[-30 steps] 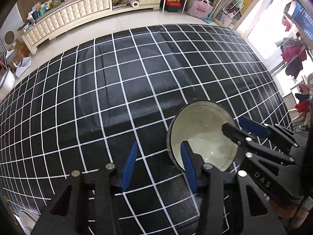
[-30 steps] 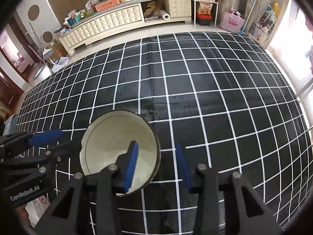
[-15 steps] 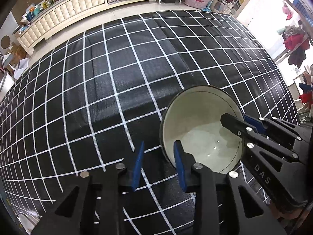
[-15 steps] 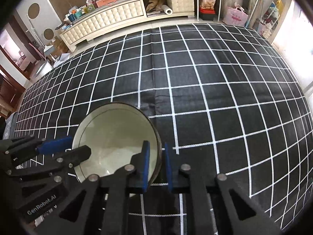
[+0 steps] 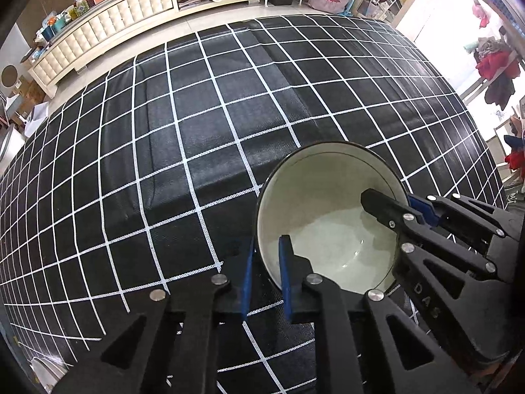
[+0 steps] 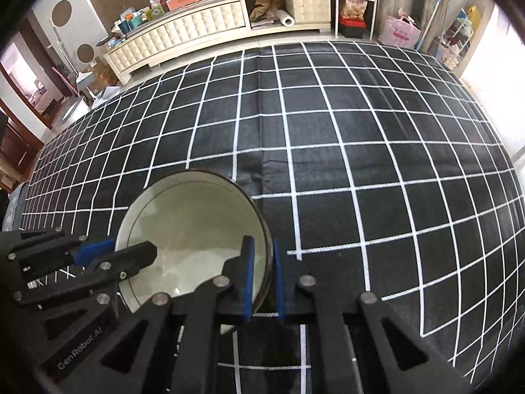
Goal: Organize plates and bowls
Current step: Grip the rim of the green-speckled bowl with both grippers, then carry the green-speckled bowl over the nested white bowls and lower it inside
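Sitting on the black, white-gridded cloth [image 5: 203,138] of the worktop, the cream bowl [image 5: 328,197] with its dark rim lies between the two claws, close to the near edge. The left claw [image 5: 266,274] is clamped on the bowl's left wall, one blue pad [image 5: 284,275] inside the bowl and the other against its outside. The right claw [image 6: 262,277] grips the opposite wall the same way, its inner pad [image 6: 247,279] within the bowl and the outer one pressed to the outside of the rim. A second ago both claws stood wide apart around the rim; half a second ago they had narrowed, and now each has closed onto the wall. The bowl also fills more of each view than before, so the cameras have drawn nearer to it. Beyond the cloth, a pale tufted cabinet [image 6: 197,29] stands along the far wall, with a pink bag [image 6: 398,32] on the floor to its right.
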Available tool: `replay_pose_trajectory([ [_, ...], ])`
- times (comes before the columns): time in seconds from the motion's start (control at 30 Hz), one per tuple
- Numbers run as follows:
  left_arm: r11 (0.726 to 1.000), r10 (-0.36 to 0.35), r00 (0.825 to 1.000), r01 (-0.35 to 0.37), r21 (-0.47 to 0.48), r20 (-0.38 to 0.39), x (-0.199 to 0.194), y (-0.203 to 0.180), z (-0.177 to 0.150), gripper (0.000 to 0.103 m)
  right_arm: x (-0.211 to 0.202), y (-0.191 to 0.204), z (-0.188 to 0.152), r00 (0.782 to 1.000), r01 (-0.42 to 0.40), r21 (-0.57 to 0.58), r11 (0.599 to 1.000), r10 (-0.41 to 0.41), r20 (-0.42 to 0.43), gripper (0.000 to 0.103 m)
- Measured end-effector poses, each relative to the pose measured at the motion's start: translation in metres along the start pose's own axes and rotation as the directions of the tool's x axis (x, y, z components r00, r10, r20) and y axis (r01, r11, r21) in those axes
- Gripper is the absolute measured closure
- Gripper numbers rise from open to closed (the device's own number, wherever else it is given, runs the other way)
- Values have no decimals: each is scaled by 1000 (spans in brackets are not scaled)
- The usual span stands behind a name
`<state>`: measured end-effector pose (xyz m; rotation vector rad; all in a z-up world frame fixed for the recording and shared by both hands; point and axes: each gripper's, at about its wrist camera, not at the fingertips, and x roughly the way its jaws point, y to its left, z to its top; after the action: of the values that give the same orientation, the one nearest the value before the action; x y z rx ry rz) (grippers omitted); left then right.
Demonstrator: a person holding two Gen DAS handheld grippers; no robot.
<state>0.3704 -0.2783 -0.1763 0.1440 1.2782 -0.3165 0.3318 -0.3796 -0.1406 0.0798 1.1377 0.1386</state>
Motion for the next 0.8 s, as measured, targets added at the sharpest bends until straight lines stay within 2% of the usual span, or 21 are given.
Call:
replay_pose_trajectory([
  [0.13,1000,4,1000,-4,1,-5,-2,0,-2,90,1,5,0,1000,24,-4,1000,-24,7,90],
  [0.27,999,20,1000,-20,27,-4,-8,-2,-7,90,-2,1,-1,1000,12,16,1000,-12,11,92],
  [0.4,1000,15,1000,-15,11,-5,-13,3,-8,91,-8,6,-4,1000,7,5,1000,-7,21,92],
  [0.6,1000,18,1000,-18,14,23,-38,9,-16,91,-22,10,-7,999,-30,20,999,29,33,93],
  [0.8,1000,13,998,-14,7,62,-66,16,-30,91,-47,25,-8,997,-30,7,1000,29,69,92],
])
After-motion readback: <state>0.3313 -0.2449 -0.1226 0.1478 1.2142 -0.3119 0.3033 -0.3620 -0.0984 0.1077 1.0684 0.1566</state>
